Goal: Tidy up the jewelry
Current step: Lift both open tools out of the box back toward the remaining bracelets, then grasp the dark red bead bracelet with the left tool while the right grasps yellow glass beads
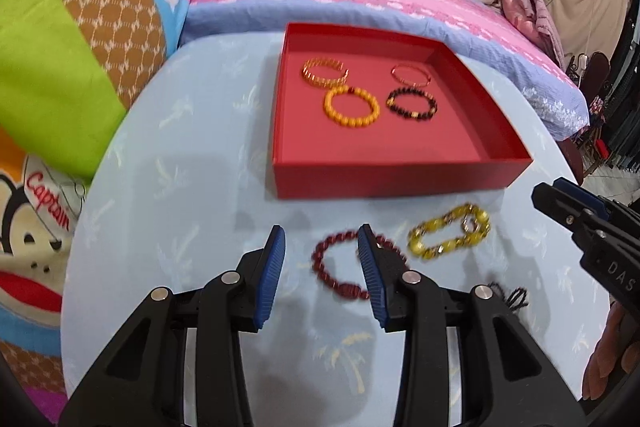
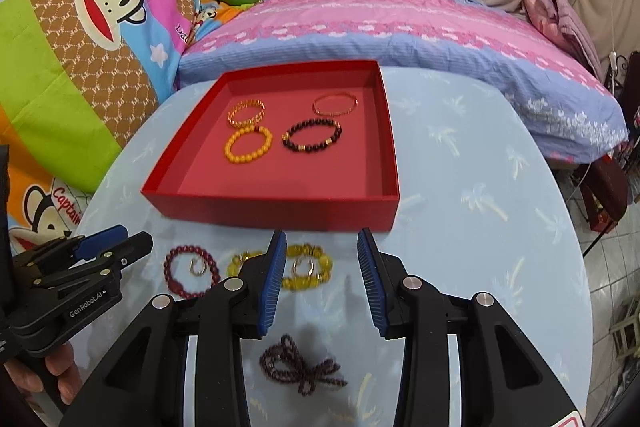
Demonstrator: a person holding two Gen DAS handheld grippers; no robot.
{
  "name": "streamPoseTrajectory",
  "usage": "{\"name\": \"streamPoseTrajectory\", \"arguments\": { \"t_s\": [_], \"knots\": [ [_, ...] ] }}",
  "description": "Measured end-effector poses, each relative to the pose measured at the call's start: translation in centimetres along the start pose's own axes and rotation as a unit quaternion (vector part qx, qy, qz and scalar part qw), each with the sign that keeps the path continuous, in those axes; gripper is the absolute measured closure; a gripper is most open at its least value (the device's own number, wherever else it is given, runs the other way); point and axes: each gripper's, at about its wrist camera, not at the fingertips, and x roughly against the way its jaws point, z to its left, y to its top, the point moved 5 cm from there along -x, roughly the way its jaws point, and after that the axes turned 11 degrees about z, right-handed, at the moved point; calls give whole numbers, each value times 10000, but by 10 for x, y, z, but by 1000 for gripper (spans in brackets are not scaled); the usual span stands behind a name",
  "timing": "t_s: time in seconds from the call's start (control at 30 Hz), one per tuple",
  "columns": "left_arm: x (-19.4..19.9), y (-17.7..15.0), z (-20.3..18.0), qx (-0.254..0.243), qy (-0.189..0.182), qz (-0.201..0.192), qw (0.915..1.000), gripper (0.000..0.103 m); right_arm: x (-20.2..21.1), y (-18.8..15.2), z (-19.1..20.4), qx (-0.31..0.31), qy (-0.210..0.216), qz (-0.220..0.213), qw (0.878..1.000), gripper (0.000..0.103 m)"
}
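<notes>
A red open box [image 1: 384,181] [image 2: 276,209] on the light blue table holds several bracelets: a gold link one [image 2: 246,111], an orange bead one [image 2: 248,143], a thin gold bangle [image 2: 334,104] and a dark bead one [image 2: 312,135]. In front of the box lie a dark red bead bracelet [image 1: 344,267] [image 2: 191,274] with a small ring [image 2: 197,267] inside it, a yellow bead bracelet [image 1: 449,237] [image 2: 308,267], and a tangled dark purple bead string [image 2: 300,367] [image 1: 510,295]. My left gripper [image 1: 322,267] is open and empty over the dark red bracelet. My right gripper [image 2: 322,267] is open and empty by the yellow bracelet.
The round table [image 2: 480,211] abuts a bed with a pink and lavender cover [image 2: 380,23]. Cartoon monkey bedding [image 2: 80,39] lies on the left. A tiled floor [image 2: 612,267] drops off at the right.
</notes>
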Motion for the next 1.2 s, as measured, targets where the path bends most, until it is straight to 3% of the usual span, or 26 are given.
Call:
{"name": "streamPoseTrajectory", "arguments": {
  "t_s": [0.4,0.73,0.97,1.2],
  "knots": [
    [-27,-19,7,260,-69,223,9994,67,-16,-29,4,-34,3,299,9995,67],
    [-41,-15,1,-7,225,135,9997,69,-35,-25,6,14,-78,365,9993,67],
    [-43,-11,2,-18,74,136,9999,93,-51,-15,1,-43,-103,446,9989,67],
    [-43,-10,3,34,-18,173,9998,95,-62,-9,1,-62,-100,491,9987,69]
  ]
}}
